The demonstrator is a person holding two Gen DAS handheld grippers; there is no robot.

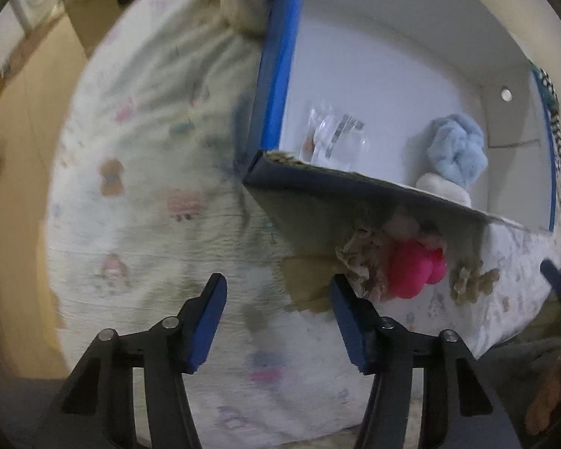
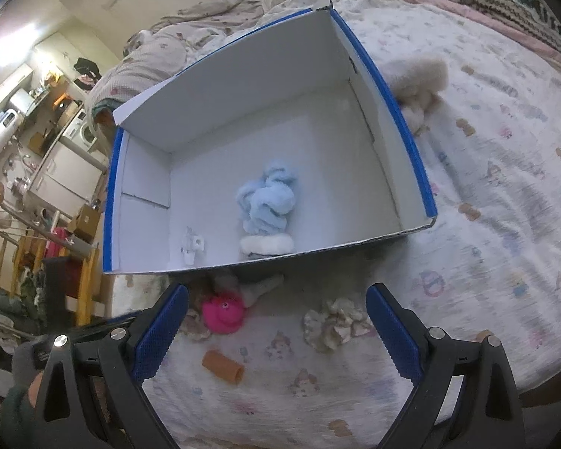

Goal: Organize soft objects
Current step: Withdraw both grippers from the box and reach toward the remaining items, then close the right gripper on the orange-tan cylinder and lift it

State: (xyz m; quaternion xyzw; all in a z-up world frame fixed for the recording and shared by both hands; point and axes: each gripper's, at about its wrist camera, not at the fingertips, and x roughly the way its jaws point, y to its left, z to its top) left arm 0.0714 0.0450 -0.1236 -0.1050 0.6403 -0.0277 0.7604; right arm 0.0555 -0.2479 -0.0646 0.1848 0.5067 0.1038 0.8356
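A light blue plush [image 2: 267, 198] lies inside the blue-edged box [image 2: 411, 142] on the bed [image 2: 486, 205], a white soft piece [image 2: 267, 245] touching it at 6 o'clock. Outside the near wall lie a pink toy [image 2: 222, 312] and cream scrunchie [image 2: 334, 323]. Left tongs [image 1: 278, 299] and right tongs [image 2: 276, 321] both gape apart, holding nothing

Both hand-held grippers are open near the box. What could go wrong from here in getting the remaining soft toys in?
1. The pink plush lies tight against the box front wall; the right hand-held gripper could shove the box instead.
2. The beige plush sits behind the far side wall, easy to overlook.
3. The cream scrunchie is loose and ruffled; a shallow pinch may slip.
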